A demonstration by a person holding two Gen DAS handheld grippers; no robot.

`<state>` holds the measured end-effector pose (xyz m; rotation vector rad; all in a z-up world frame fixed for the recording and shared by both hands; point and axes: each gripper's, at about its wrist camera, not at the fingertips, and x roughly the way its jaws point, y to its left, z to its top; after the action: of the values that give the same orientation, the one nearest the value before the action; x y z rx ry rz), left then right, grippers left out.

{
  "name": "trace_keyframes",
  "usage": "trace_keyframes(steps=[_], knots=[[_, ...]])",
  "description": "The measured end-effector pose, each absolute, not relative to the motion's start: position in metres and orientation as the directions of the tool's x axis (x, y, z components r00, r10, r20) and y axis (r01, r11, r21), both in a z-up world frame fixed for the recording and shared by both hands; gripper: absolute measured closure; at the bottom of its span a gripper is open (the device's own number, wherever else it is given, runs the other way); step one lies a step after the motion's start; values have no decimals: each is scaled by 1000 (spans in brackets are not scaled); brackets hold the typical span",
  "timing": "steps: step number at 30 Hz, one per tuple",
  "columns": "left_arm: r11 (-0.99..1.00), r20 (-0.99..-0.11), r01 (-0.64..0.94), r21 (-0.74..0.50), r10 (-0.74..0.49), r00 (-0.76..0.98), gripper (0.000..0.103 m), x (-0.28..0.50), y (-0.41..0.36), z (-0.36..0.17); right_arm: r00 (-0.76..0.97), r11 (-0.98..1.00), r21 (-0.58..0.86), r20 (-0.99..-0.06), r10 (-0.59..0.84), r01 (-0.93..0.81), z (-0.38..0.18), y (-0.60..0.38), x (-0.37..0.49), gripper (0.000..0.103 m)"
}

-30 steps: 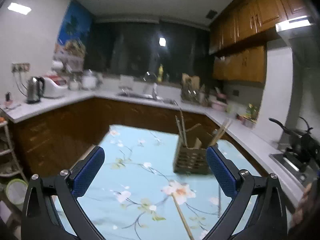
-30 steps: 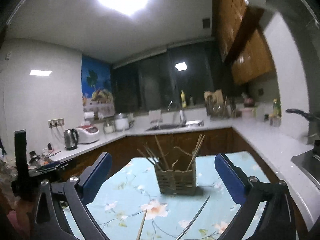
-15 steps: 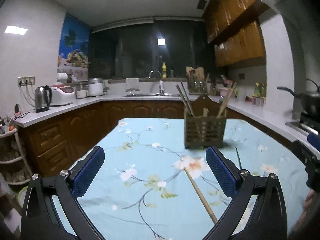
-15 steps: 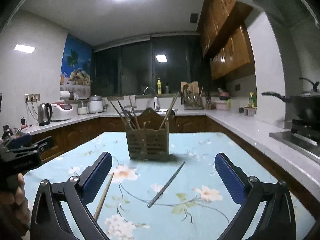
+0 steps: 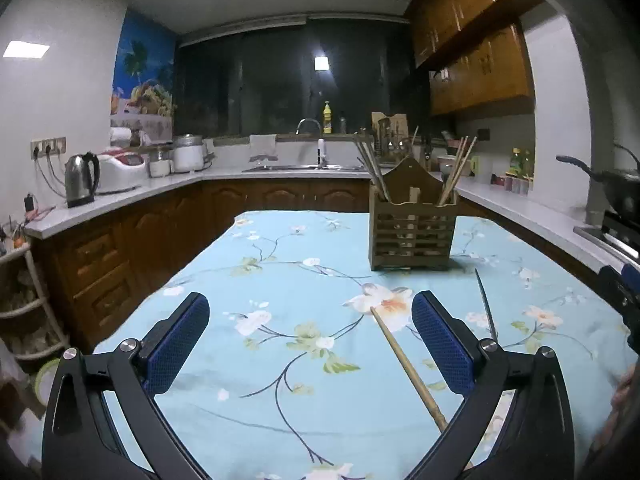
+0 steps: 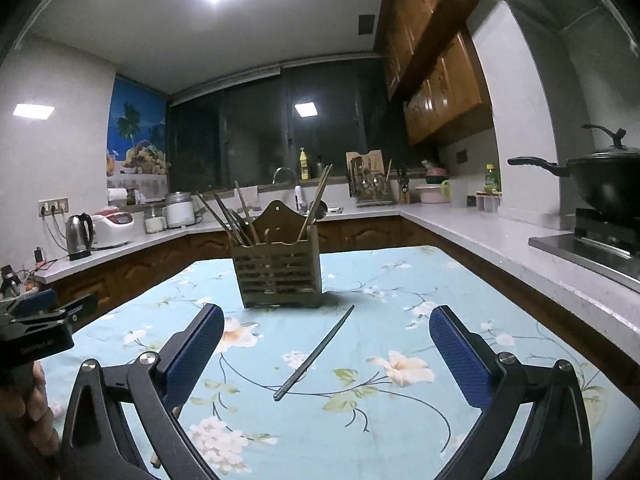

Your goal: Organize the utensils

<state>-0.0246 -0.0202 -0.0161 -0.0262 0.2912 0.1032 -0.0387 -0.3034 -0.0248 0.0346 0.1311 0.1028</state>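
Observation:
A slatted wooden utensil holder (image 5: 412,232) with several chopsticks in it stands on the floral blue tablecloth (image 5: 280,280); it also shows in the right wrist view (image 6: 278,276). A light wooden chopstick (image 5: 406,364) lies on the cloth between my left gripper's (image 5: 310,340) fingers, nearer the right one. A dark chopstick (image 5: 486,304) lies to its right, and in the right wrist view (image 6: 316,354) it lies between my right gripper's (image 6: 326,350) fingers. Both grippers are open and empty, just above the cloth.
Kitchen counters run around the table, with a kettle (image 5: 80,178) on the left, a sink at the back and a black wok (image 6: 600,176) on the stove at the right. My left gripper shows at the left edge of the right wrist view (image 6: 36,324).
Both grippers have tipped downward and come lower over the table, closer to the two loose chopsticks. The jaws have stayed open and nothing on the table has moved.

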Motion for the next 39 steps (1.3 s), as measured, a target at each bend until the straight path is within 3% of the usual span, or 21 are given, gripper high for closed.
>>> trace_keyframes(steps=[39], knots=[[993, -273, -119, -23, 108, 956, 0, -32, -13, -7, 981, 989, 35, -128, 146, -143, -27, -291, -38, 0]])
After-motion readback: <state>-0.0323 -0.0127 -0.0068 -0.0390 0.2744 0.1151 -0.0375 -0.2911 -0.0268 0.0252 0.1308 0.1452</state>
